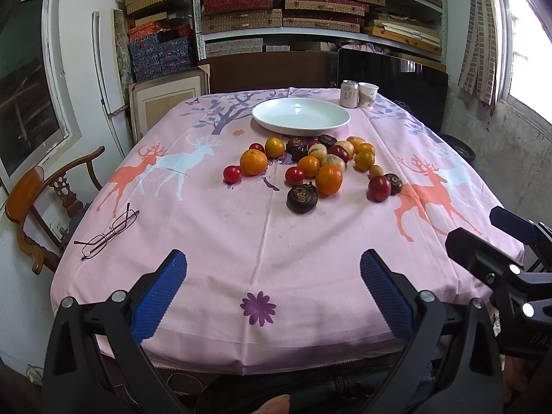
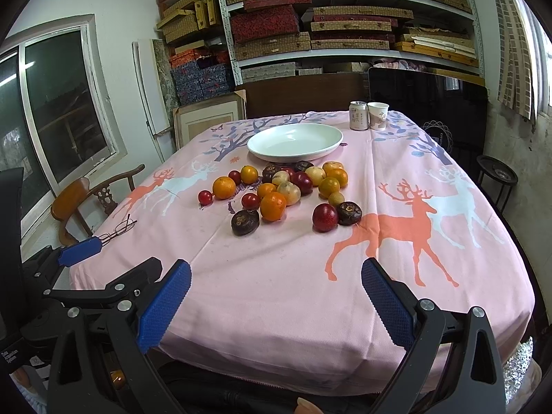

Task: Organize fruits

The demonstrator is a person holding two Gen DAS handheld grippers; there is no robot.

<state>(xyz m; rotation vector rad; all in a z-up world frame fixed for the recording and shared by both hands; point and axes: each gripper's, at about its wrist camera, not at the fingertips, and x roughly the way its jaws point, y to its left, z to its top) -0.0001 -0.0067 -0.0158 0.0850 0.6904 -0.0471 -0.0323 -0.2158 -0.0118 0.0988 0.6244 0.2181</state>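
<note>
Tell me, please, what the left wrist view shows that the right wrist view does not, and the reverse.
Only the left wrist view shows the glasses unobstructed and the purple flower print. Only the right wrist view shows the small round stand by the wall. Both show the empty white plate, the loose fruit pile, the can beside the paper cup, and both grippers open.

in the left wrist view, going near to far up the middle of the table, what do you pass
purple flower print on the pink tablecloth → dark brown mangosteen nearest the camera → large orange just behind it → empty white round plate → pale drink can beside a paper cup
</note>
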